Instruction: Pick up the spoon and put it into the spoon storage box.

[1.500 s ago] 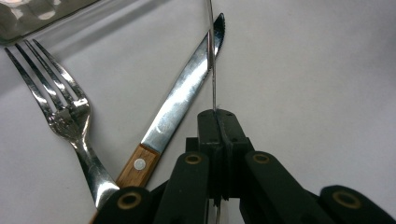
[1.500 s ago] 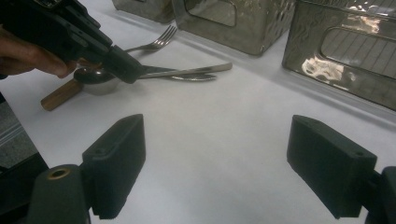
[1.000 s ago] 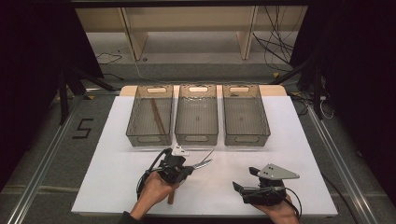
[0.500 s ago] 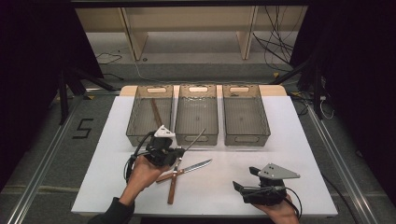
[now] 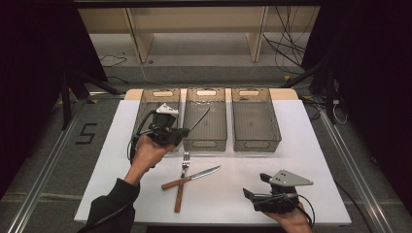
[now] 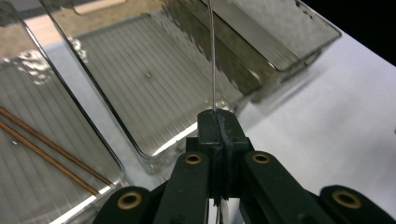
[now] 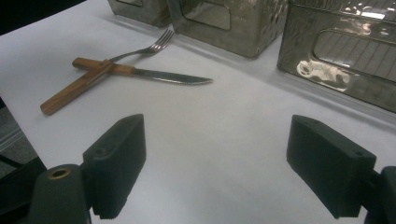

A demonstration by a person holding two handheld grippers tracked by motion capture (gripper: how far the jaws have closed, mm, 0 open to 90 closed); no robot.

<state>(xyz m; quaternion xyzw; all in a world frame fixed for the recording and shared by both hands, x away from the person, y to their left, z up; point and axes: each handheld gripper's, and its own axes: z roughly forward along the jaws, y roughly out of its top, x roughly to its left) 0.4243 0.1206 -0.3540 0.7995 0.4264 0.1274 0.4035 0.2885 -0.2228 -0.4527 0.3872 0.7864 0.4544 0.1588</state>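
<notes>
**Left hand-held gripper holding a thin metal utensil over the middle bin**

From the high view, the left hand-held gripper [image 5: 182, 132] sits raised at the near end of the left bin [image 5: 145, 104], with a thin metal utensil [image 5: 199, 120] slanting out of it over the middle bin [image 5: 207, 133]. The left gripper view adds the grip itself: the two black jaws are pressed together on the utensil [image 6: 213, 60], seen edge-on as a fine bright line rising from the jaw tips. That view also shows two brown sticks [image 6: 51, 149] lying in the left bin [image 6: 84, 112], and the ribbed bottom of the middle bin [image 6: 140, 88].

The right gripper view gives the close detail of what lies on the white surface [image 7: 224, 154]: a fork [image 7: 140, 50] and a knife [image 7: 154, 74], both wooden-handled, crossed at their handles. Its own jaws stand wide apart with nothing between them.

The left forearm, in a dark sleeve, reaches up from the near edge, wrist angled towards the bins. The right hand-held gripper [image 5: 250, 194] rests low at the near right of the surface [image 5: 320, 160], pointing left towards the cutlery.
</notes>
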